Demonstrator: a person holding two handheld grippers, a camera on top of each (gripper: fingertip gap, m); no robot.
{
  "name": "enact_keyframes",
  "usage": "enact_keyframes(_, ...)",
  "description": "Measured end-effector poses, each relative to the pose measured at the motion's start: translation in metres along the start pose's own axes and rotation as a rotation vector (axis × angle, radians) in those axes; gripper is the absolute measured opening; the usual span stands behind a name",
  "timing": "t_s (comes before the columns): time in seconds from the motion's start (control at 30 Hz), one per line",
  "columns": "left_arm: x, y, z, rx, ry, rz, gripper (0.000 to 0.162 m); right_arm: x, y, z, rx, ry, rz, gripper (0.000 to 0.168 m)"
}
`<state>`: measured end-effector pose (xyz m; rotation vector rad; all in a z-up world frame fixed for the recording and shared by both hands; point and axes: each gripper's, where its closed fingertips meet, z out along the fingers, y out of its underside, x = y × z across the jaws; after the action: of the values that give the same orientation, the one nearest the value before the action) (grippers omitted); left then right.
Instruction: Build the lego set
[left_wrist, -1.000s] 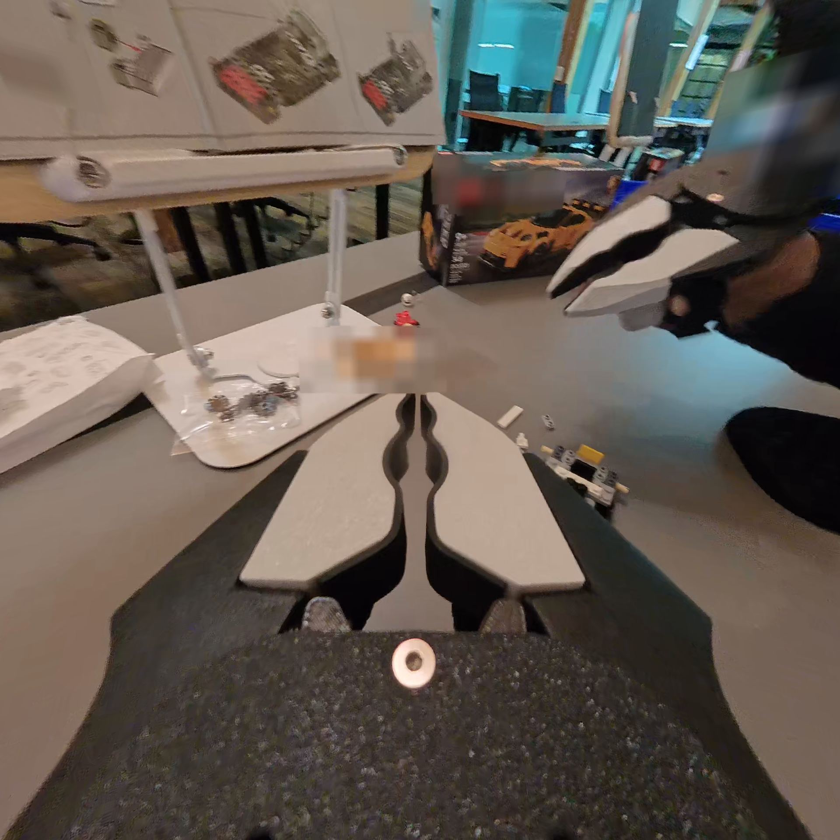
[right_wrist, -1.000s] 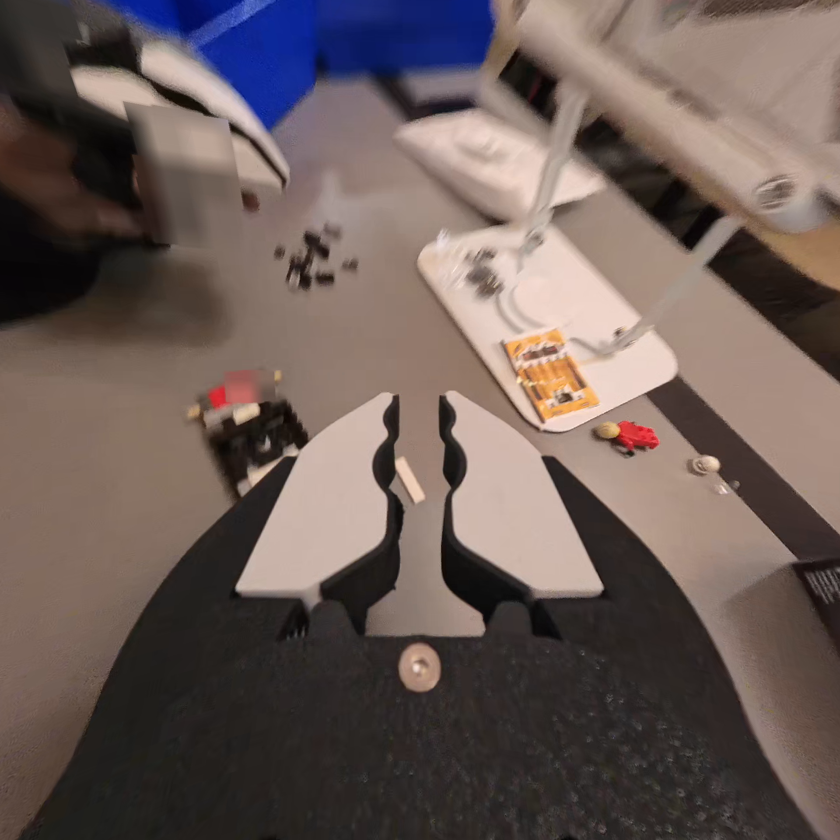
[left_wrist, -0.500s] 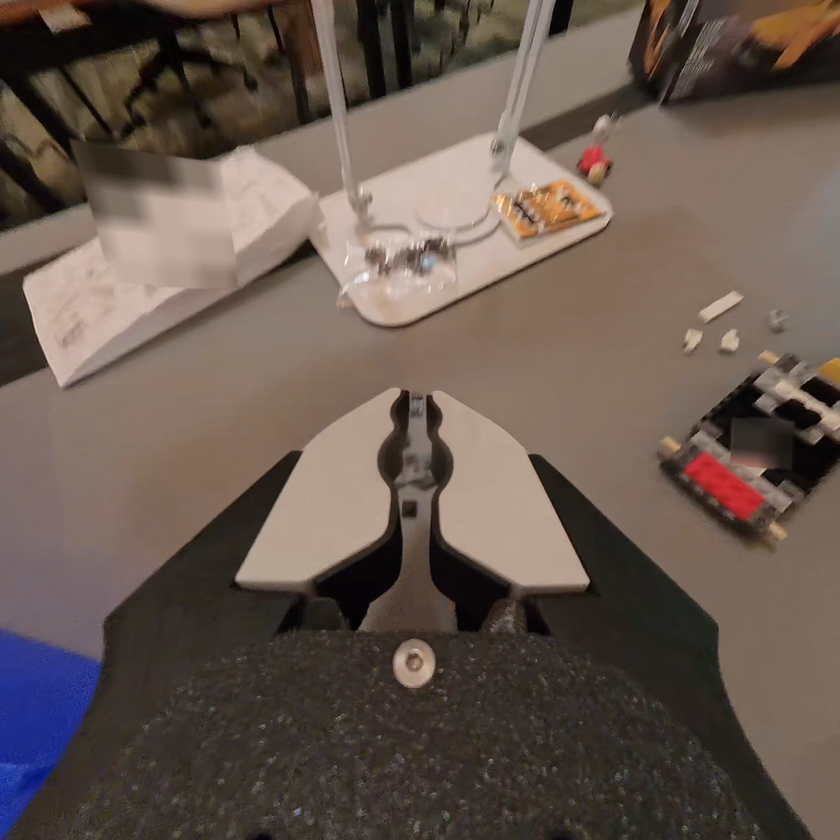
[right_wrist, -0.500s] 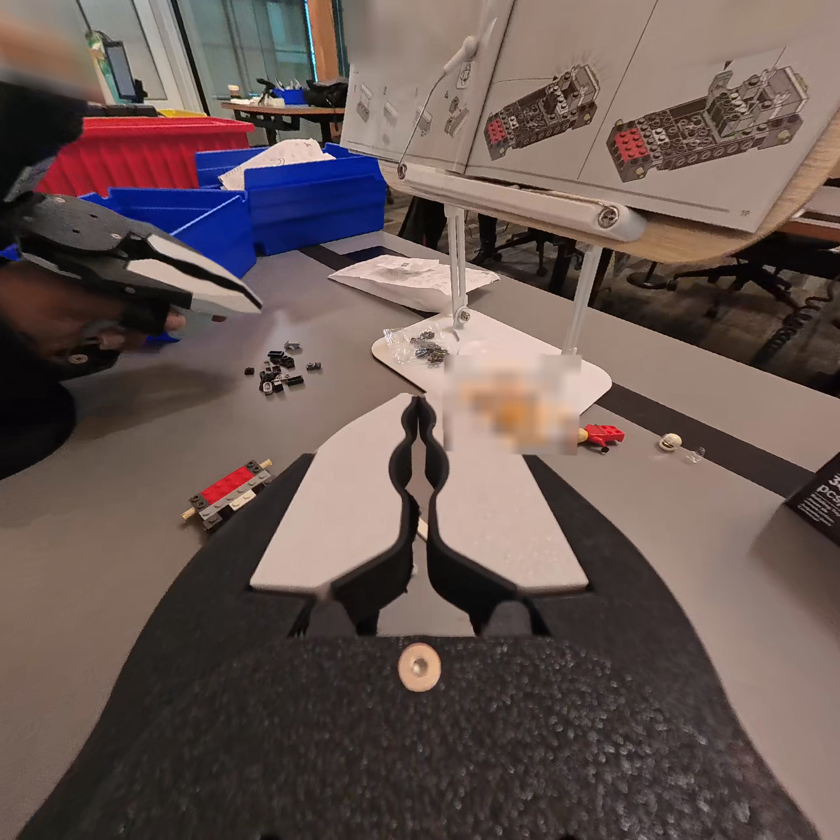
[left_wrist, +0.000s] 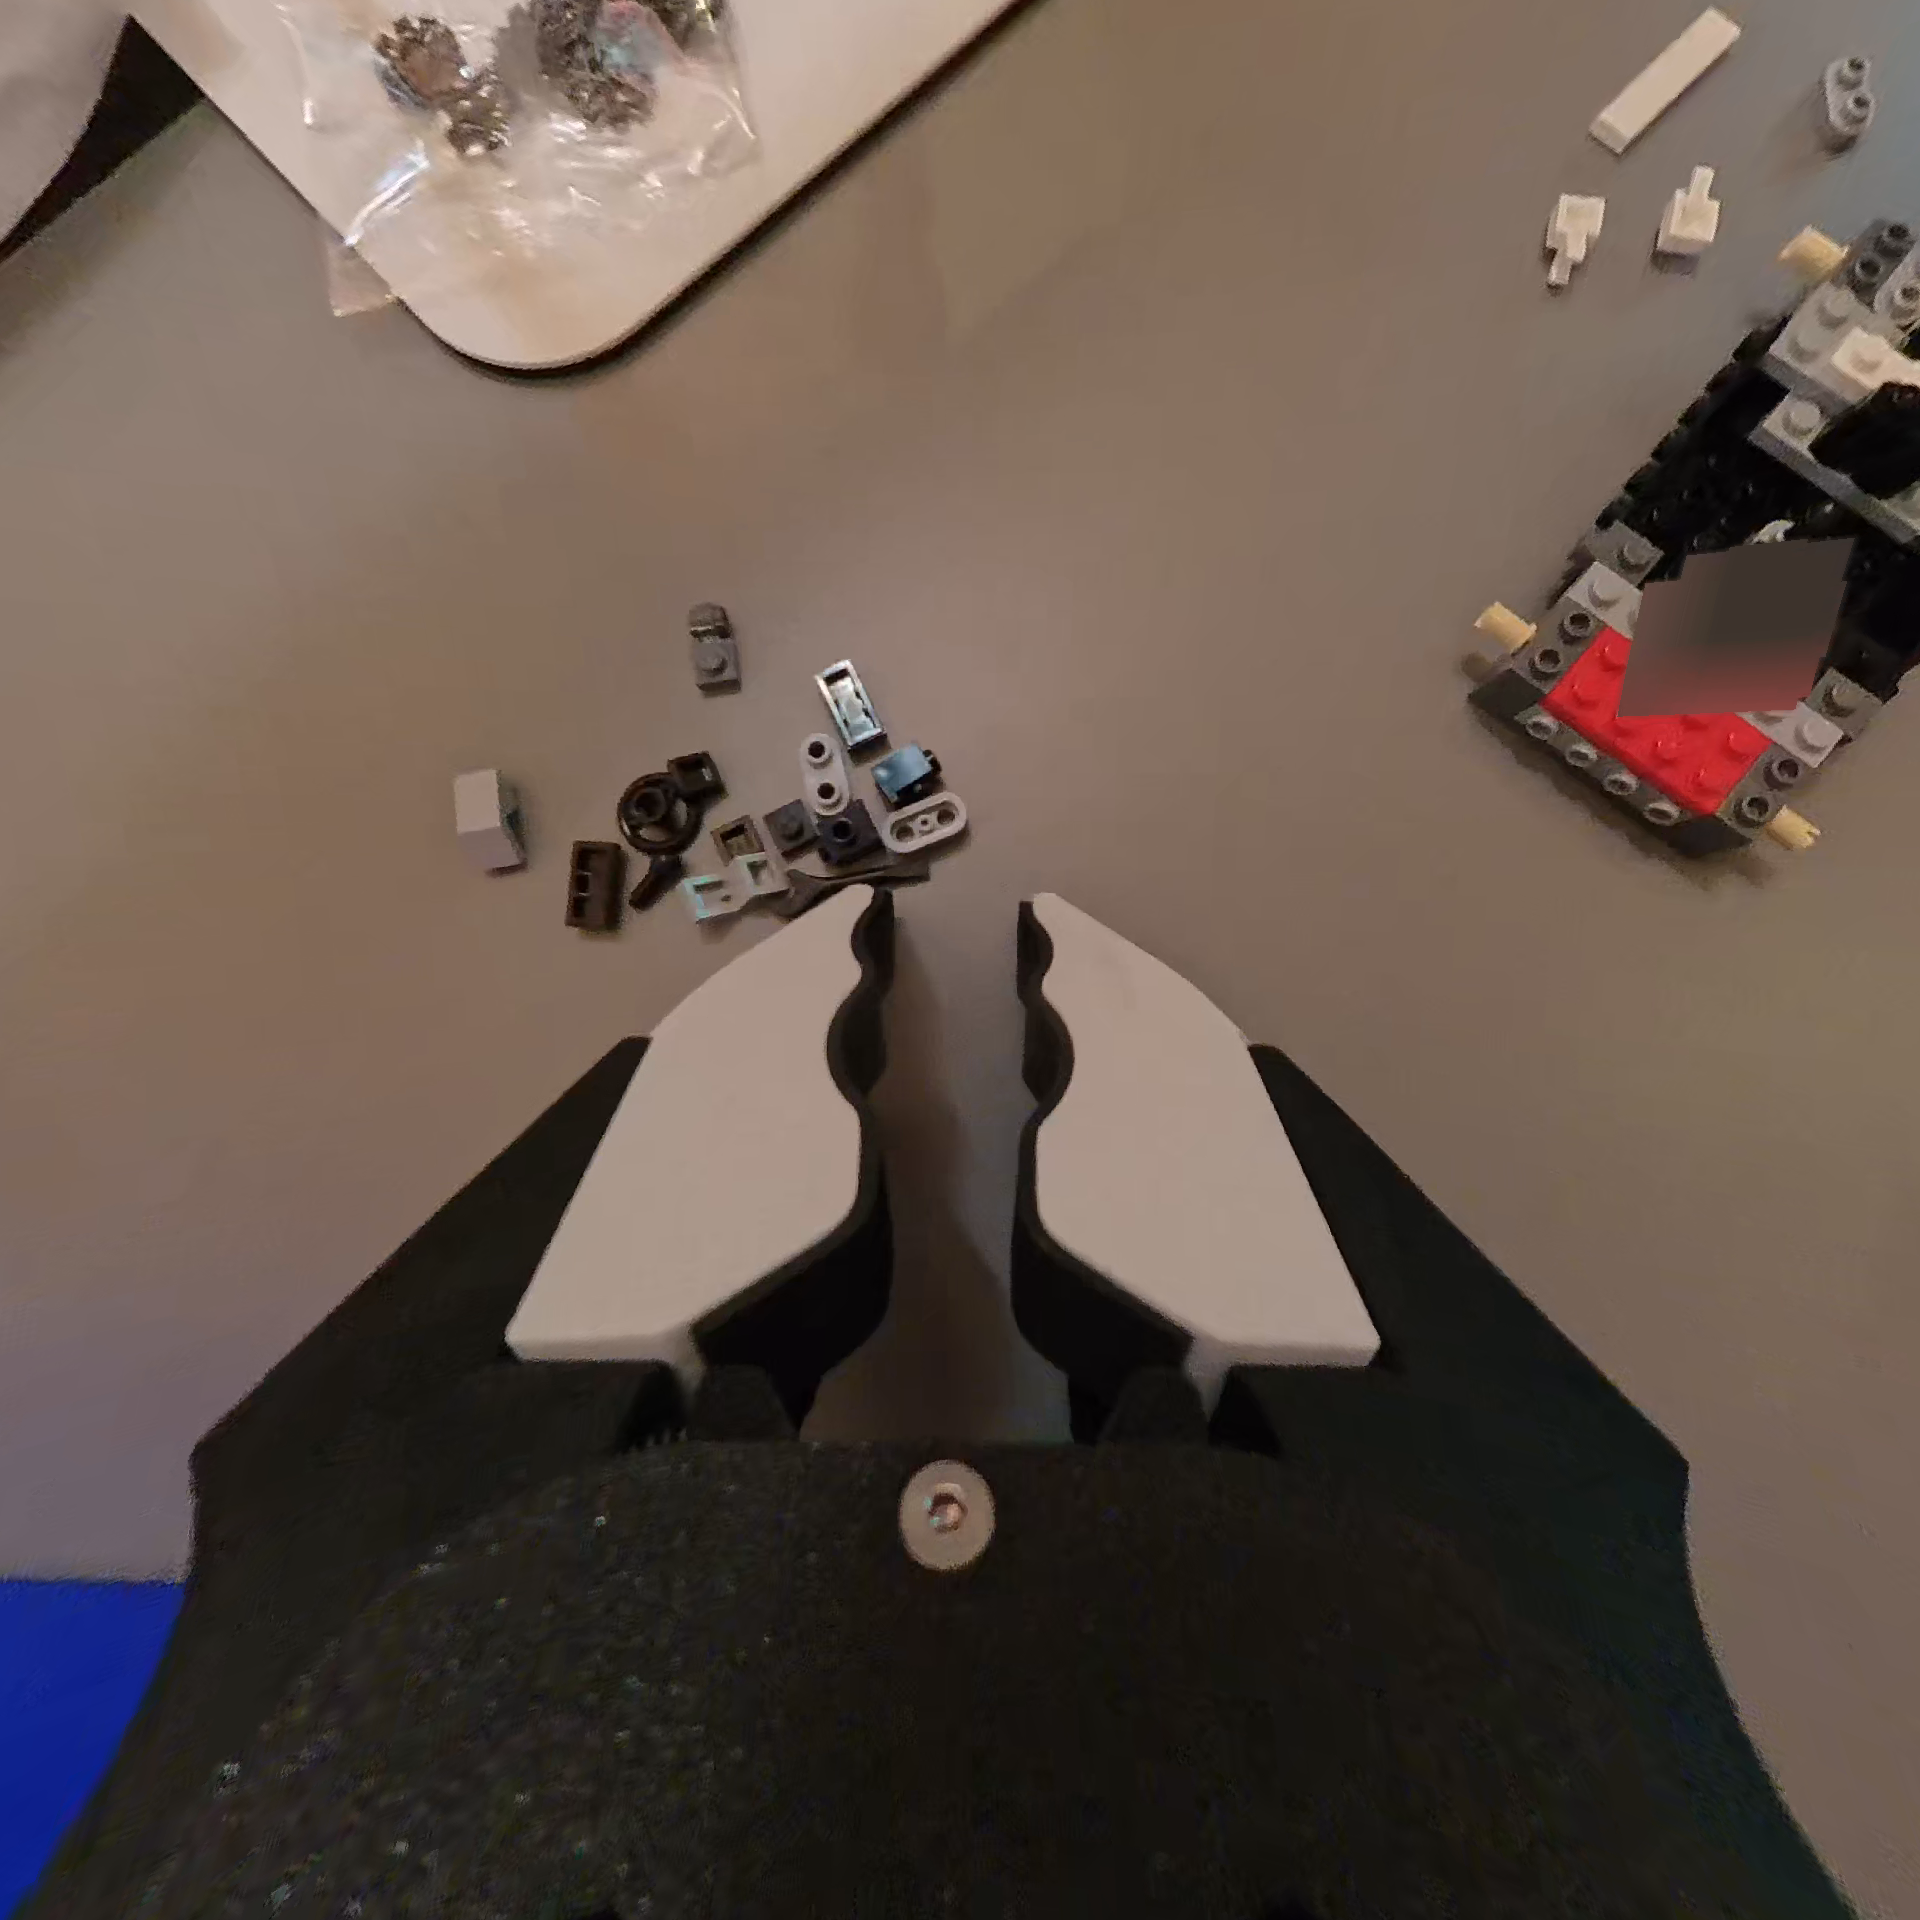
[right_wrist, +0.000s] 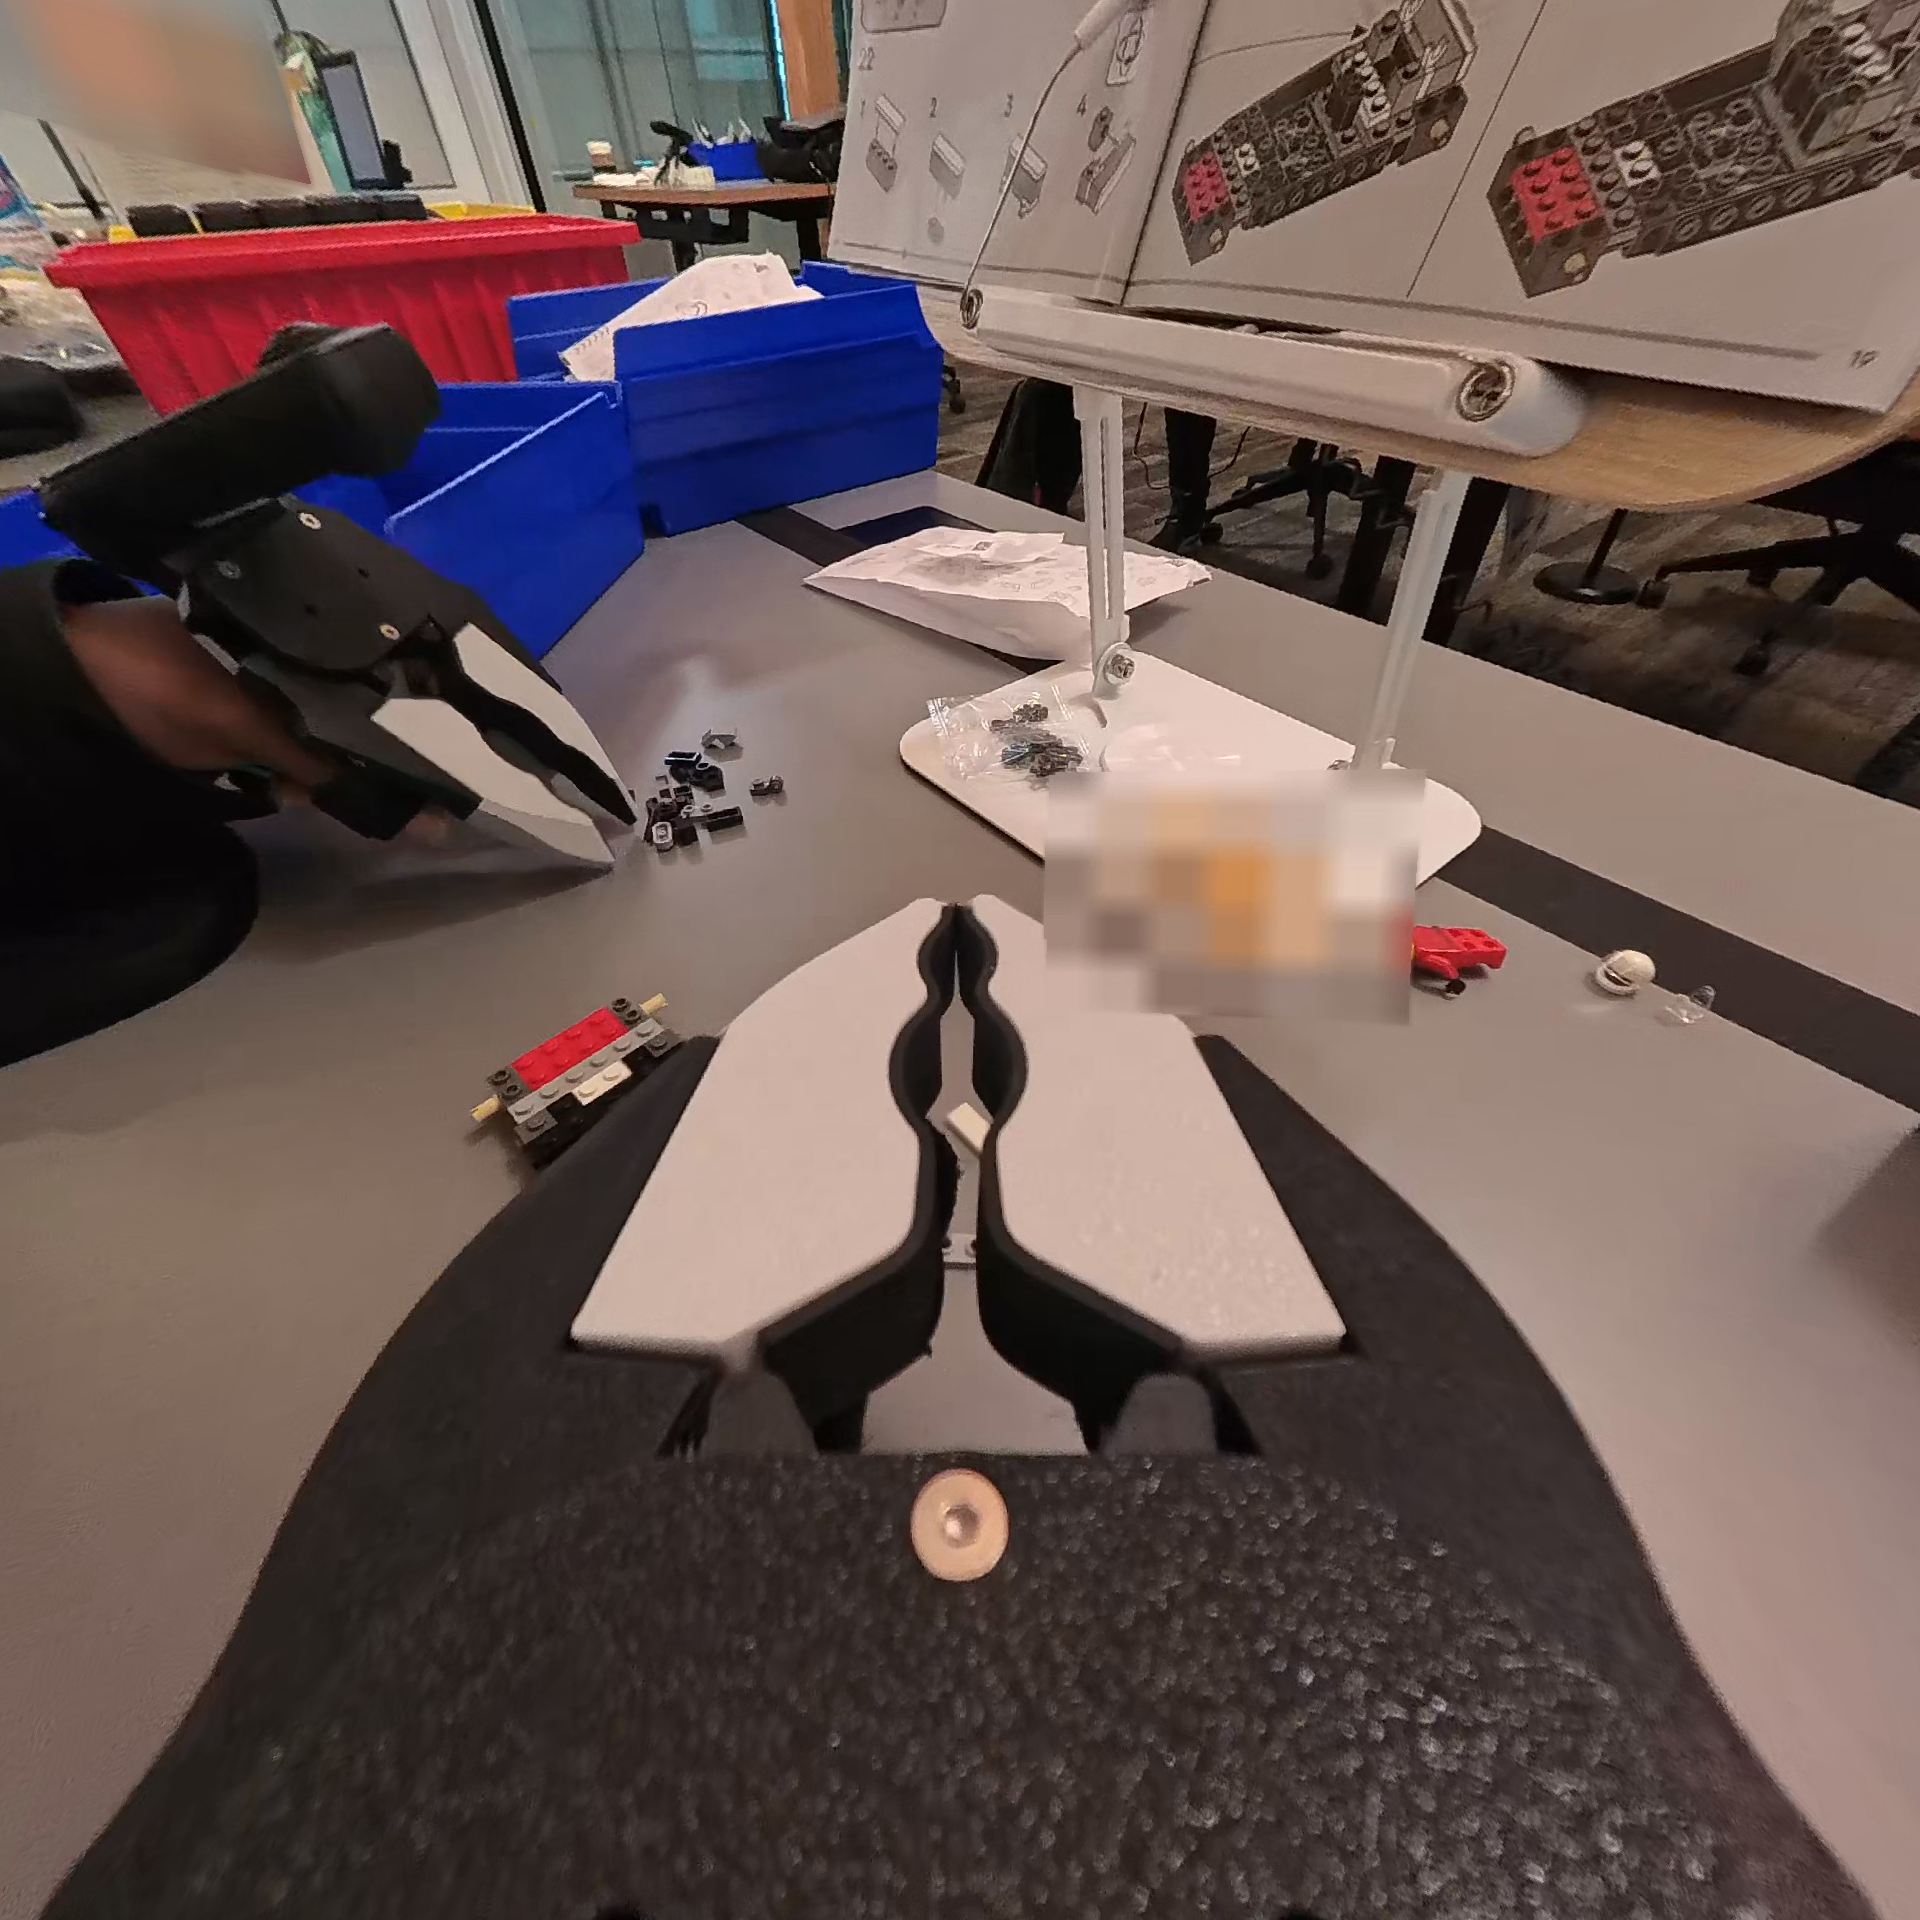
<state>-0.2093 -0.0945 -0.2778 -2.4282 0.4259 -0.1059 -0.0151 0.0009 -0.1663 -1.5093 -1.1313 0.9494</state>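
Note:
My left gripper is open and empty, pointing down at the grey table. Its left fingertip touches the edge of a pile of small dark and grey lego pieces. The right wrist view shows this left gripper beside the same pile. The partly built model, black and grey with a red plate, lies to the right and also shows in the right wrist view. My right gripper is shut, low over the table. A small white piece shows on the table through its finger gap.
The instruction booklet rests on a white stand whose base carries a bag of parts. Blue bins and a red bin stand behind. Loose white pieces lie near the model. A red piece lies at right. Across from one pair of fingers to the other is roughly 25 cm.
My left gripper has tipped down and dropped over the pile of small pieces, and its fingers have opened. My right gripper closed a second ago and has stayed shut, barely moving.

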Motion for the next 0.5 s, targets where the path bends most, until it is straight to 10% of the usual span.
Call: enact_keyframes(0.5, -0.018, -0.004, -0.004, 0.031, -0.096, -0.018, 0.026, -0.005, 0.005, 0.003, -0.018, -0.028, 0.007, 0.0)
